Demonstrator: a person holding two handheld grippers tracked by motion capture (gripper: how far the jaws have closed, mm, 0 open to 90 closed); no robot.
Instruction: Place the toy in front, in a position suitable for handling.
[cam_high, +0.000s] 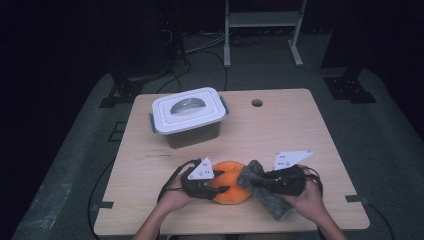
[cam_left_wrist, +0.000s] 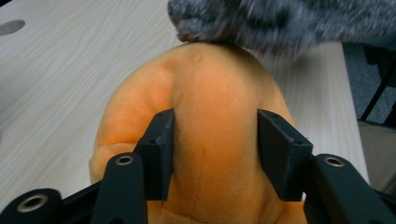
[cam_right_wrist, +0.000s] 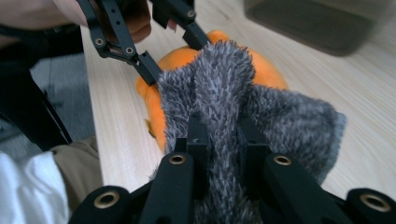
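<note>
An orange plush toy (cam_high: 231, 189) lies near the table's front edge. My left gripper (cam_high: 223, 181) comes at it from the left and is shut on it; in the left gripper view the two black pads press into a ridge of the orange plush toy (cam_left_wrist: 210, 107). A grey furry piece (cam_high: 272, 202) lies against the toy's right side and reaches over its top. My right gripper (cam_high: 260, 181) is shut on a bunched fold of this grey furry piece (cam_right_wrist: 224, 74). The right gripper view also shows the left gripper (cam_right_wrist: 176, 58) on the orange plush toy (cam_right_wrist: 264, 70) beyond.
A grey storage box with a white lid and handle (cam_high: 189, 116) stands at the table's back left. The wooden table (cam_high: 280, 130) has a round hole (cam_high: 257, 103) near its far edge. Metal stand legs and cables are on the floor behind.
</note>
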